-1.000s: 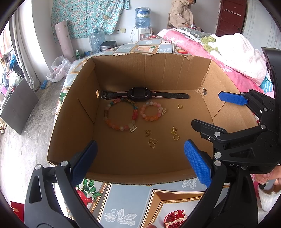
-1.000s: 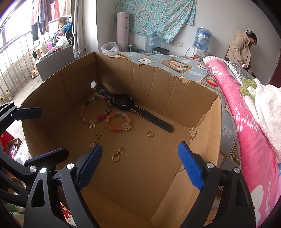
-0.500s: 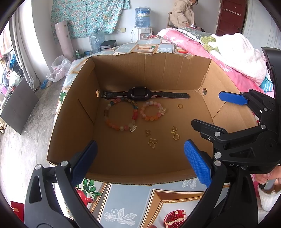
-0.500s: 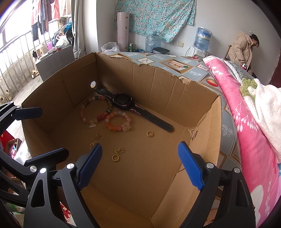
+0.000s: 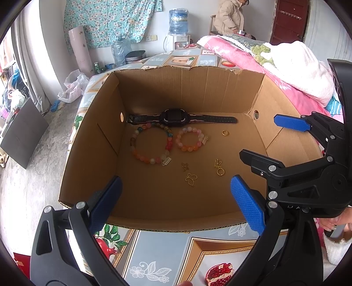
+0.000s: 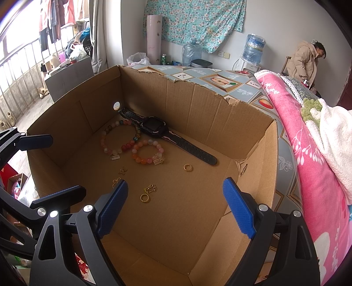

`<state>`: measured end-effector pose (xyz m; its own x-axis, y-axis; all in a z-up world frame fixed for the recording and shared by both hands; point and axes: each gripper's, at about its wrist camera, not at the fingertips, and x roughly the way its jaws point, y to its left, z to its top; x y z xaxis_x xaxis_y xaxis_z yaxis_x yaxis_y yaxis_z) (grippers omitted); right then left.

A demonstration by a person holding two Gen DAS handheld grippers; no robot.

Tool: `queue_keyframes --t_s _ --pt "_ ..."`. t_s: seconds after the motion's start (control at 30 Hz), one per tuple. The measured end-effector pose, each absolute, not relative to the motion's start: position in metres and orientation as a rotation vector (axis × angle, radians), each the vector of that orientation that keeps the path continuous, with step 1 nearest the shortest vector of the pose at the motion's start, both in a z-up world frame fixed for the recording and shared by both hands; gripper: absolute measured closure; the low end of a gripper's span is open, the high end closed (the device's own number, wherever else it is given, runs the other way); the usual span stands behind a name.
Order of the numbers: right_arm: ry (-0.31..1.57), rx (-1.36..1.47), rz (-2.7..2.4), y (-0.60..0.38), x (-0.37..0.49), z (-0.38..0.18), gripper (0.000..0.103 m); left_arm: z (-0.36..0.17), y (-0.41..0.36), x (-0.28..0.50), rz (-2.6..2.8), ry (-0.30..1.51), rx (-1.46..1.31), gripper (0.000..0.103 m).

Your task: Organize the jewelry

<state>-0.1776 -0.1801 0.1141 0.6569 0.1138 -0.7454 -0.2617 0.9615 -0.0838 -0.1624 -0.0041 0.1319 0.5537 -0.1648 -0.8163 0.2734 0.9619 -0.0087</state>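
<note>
Underneath everything lies a table [image 5: 167, 248] covered in a grey-blue cloth printed with framed fruit pictures, and on it sits an open cardboard box [image 5: 189, 88] with a torn far rim and a round hole in each side wall. Behind the table the room has a white wall hung with a floral cloth [image 6: 195, 19], a pink roll [image 6: 154, 37] standing upright, two water bottles, one of them on a dispenser [image 5: 178, 26], and a person in a beige coat [image 6: 304, 59] near a dark door. Along the right side, pink bedding [image 6: 308, 143] with a white blanket on top runs beside the box. Inside the box, on its floor, the jewelry lies spread out: one black watch [image 5: 173, 117] flat along the far wall, two beaded bracelets, a larger bracelet [image 5: 150, 146] and a smaller bracelet [image 5: 190, 139] side by side just in front of it, one plain gold ring [image 5: 225, 132] to their right, one gold ring with a charm [image 5: 219, 168] nearer the front, and two gold butterfly charms [image 5: 189, 175] close together. Both tools hang over the near edge of the box with nothing between their blue pads: the left gripper [image 5: 176, 204] stands wide, and the right gripper [image 6: 176, 205] is spread wide too.
</note>
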Motion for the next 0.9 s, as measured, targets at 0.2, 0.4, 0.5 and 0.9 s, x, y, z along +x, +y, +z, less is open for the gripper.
queue_keyframes --t_s 0.2,0.4,0.5,0.9 --pt "0.828 -0.191 0.215 -0.1801 -0.1774 0.1141 0.017 0.1322 -0.0038 -0.1642 -0.258 0.933 0.120 0.008" --pt "0.828 -0.191 0.215 -0.1801 -0.1775 0.1140 0.017 0.1322 -0.0037 -0.1647 -0.258 0.927 0.119 0.008" --pt "0.828 -0.191 0.215 -0.1802 -0.1775 0.1141 0.017 0.1316 -0.0038 -0.1642 -0.259 0.940 0.122 0.008" --pt "0.829 -0.191 0.214 -0.1801 -0.1775 0.1142 0.017 0.1314 -0.0028 -0.1617 -0.264 0.973 0.130 0.008"
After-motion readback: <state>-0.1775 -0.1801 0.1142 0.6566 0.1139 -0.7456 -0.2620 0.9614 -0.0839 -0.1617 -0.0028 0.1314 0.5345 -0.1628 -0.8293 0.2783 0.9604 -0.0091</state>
